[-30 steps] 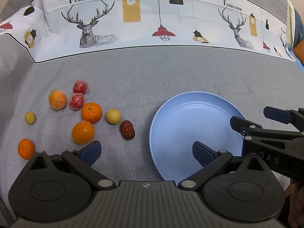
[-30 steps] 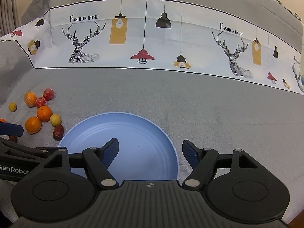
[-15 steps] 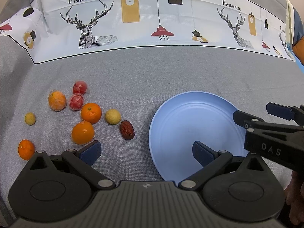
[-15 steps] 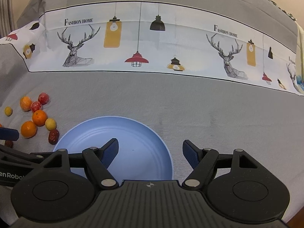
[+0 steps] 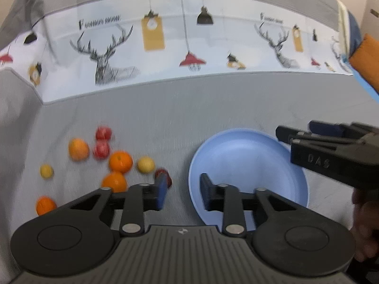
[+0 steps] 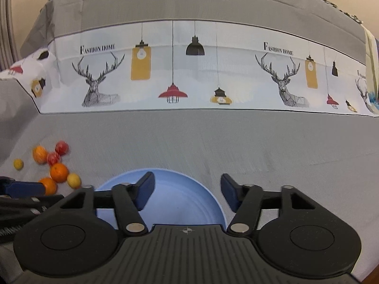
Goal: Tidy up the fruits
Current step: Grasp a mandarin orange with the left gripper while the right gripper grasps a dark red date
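Several small fruits lie in a loose cluster on the grey cloth left of an empty light blue plate [image 5: 246, 156]: oranges [image 5: 120, 162], two red fruits [image 5: 102, 148], two yellow ones [image 5: 145, 164] and a dark red date [image 5: 163, 174] partly behind my left finger. My left gripper [image 5: 182, 193] is open but narrowed, empty, hovering by the plate's left rim near the date. My right gripper [image 6: 187, 194] is open and empty above the plate [image 6: 180, 198]; it also shows in the left wrist view [image 5: 315, 139]. The fruits show at left in the right wrist view [image 6: 58, 172].
A white printed band with deer and lamps [image 6: 189, 75] runs across the grey cloth behind. An orange and blue object [image 5: 364, 61] lies at the far right edge. Grey cloth [image 6: 260, 142] stretches right of the plate.
My left gripper's jaws have narrowed a lot and the view has shifted and blurred. My right gripper has moved forward over the plate. The fruits and plate have not moved.
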